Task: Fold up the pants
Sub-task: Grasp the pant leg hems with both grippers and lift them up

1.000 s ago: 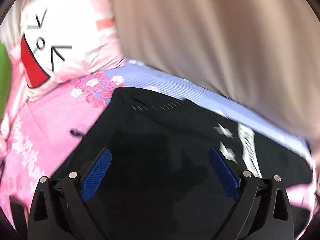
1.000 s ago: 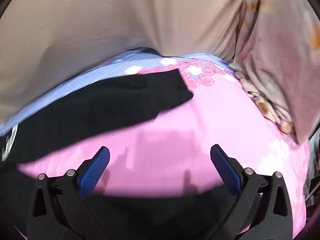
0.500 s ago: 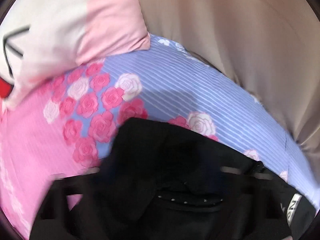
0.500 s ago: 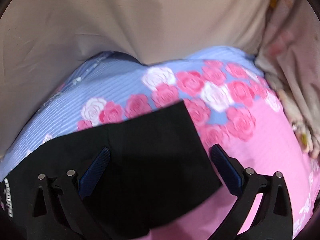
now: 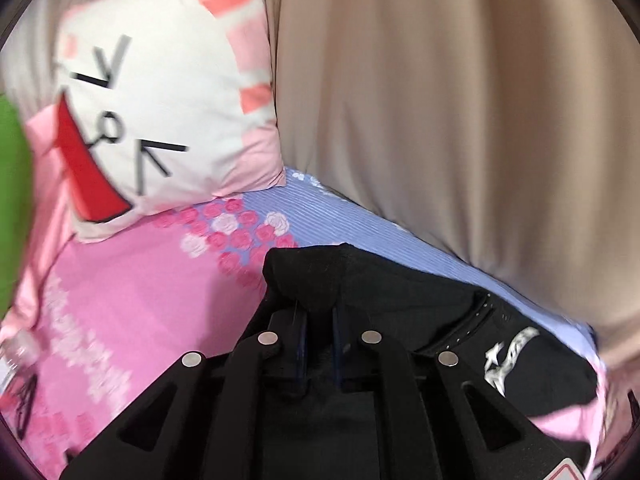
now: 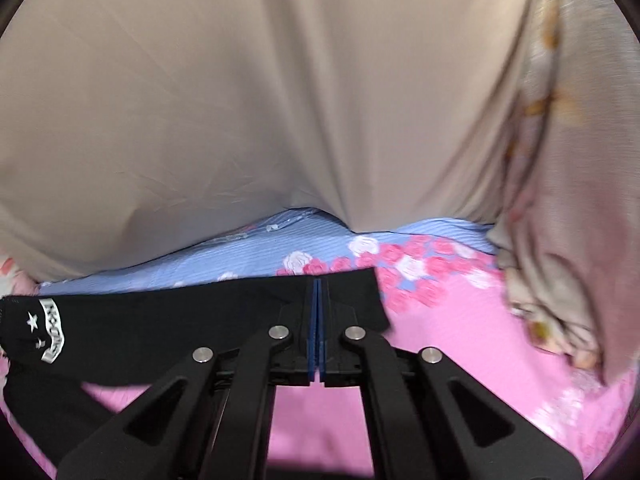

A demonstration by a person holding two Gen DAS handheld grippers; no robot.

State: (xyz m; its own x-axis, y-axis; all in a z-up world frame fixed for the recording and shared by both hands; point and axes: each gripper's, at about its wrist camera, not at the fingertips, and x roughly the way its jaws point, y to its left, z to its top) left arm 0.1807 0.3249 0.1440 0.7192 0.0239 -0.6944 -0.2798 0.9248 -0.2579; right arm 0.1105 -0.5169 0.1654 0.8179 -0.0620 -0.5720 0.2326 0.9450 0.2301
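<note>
The black pants point(image 5: 400, 292) lie on a bed sheet point(image 5: 132, 292) printed pink with a lilac striped band and roses, close under a beige curtain point(image 5: 440, 100) that hangs along the far edge; the left gripper point(image 5: 318, 322) has its jaws drawn narrow on a bunched, raised hump of the black cloth, which drapes over the finger ends and hides them; the right gripper point(image 6: 317, 292) has its blue pads point(image 6: 311, 320) pressed almost together at the far hem of one flat pant leg point(image 6: 180, 320), the cloth's edge pinched between them; the fabric is matte and dark, with a dotted seam line and a white printed logo with stars point(image 5: 506, 354) near one end, seen also in the right view point(image 6: 52, 330); a soft white-and-pink cushion point(image 5: 160, 120) with a drawn cartoon face and red mouth leans at the head of the sheet, beside the curtain and apart from the pants; a green shape point(image 5: 12, 208) shows at the left edge, too blurred to name; a pale floral cloth point(image 6: 560, 220) hangs in folds at the right, touching the sheet.
</note>
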